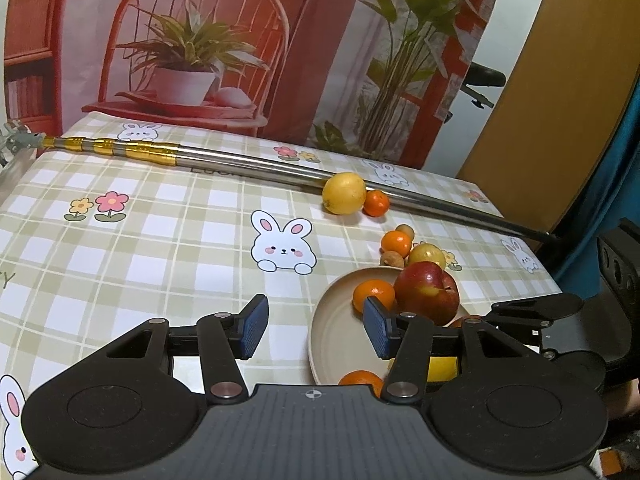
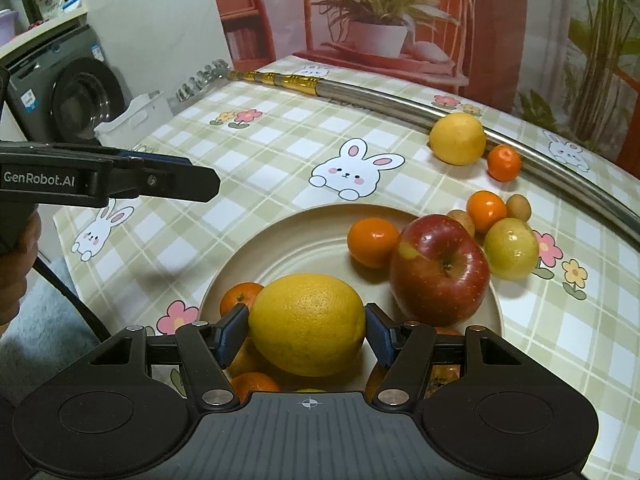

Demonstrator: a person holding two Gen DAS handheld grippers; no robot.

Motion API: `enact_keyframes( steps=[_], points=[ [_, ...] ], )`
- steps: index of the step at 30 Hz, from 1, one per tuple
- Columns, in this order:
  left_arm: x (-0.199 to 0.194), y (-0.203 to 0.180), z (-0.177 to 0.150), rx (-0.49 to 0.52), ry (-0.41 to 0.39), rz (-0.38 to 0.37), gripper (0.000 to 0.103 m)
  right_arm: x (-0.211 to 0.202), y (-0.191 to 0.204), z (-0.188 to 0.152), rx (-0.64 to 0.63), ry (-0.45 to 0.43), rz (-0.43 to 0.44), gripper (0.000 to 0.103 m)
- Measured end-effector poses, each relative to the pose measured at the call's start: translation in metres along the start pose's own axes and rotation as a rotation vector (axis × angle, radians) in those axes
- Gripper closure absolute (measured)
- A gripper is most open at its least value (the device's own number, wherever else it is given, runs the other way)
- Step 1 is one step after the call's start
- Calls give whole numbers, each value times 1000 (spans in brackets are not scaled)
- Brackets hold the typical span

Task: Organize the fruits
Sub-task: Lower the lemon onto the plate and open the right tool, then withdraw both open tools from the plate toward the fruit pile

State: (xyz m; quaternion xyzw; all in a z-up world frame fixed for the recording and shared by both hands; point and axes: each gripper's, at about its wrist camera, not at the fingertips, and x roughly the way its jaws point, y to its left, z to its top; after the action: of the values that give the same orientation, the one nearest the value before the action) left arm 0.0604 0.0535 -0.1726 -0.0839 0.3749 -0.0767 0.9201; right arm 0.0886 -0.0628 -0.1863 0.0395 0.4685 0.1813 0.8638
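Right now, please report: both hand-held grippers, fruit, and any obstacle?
Right hand-held gripper shut on yellow citrus over plate. Left hand-held gripper open, empty. Red apple crowds plate's right side.

Left wrist cam: angled down across worktop (image 1: 160, 216), plate (image 1: 332, 344) at lower right, close. Right wrist cam: steeper, right over plate (image 2: 288, 236). Both share plate, red apple (image 1: 426, 294) (image 2: 440, 268), steel pole (image 1: 256, 164) (image 2: 400, 106), backdrop.

**Backdrop and room**

Counter (image 1: 160, 240) under green-check cloth with rabbit and flower prints. Behind it a printed backdrop (image 1: 224, 48): red chair, potted plant, bamboo. Front-load washer (image 2: 76, 96) and white bin (image 2: 136, 120) at left in the right wrist view. White wall (image 2: 152, 20) beyond. Dim, warm indoor light.
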Motion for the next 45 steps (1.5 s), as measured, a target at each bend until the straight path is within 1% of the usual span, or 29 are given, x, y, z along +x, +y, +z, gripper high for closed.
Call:
enact_keyframes(
  steps=[4, 11, 13, 15, 17, 21, 25, 34, 43, 45],
  points=[
    [-1, -1, 0, 3, -1, -14, 48, 1, 3, 0, -11, 17, 7, 44],
    [0, -1, -1, 8, 1, -14, 48, -6, 2, 4, -11, -22, -4, 44],
    [0, -1, -1, 8, 2, -14, 48, -9, 1, 6, -13, -42, -3, 48],
    [0, -2, -1, 9, 3, -13, 48, -10, 0, 8, -13, -62, -9, 58],
    [0, -2, -1, 10, 4, -12, 48, -9, -2, 11, -11, -70, -12, 64],
    [1, -1, -2, 10, 6, -10, 48, -3, -9, 19, 7, -74, -2, 70],
    [1, 0, -2, 6, 8, -8, 48, 4, -14, 21, 33, -52, 31, 71],
    [4, -1, -2, 7, 16, -10, 48, -7, -19, 14, 70, -35, 42, 71],
    [4, -2, -4, 11, 21, -12, 48, -19, -22, 2, 120, -49, 42, 70],
    [4, -2, -4, 11, 23, -12, 48, -21, -22, 0, 124, -53, 41, 69]
  ],
)
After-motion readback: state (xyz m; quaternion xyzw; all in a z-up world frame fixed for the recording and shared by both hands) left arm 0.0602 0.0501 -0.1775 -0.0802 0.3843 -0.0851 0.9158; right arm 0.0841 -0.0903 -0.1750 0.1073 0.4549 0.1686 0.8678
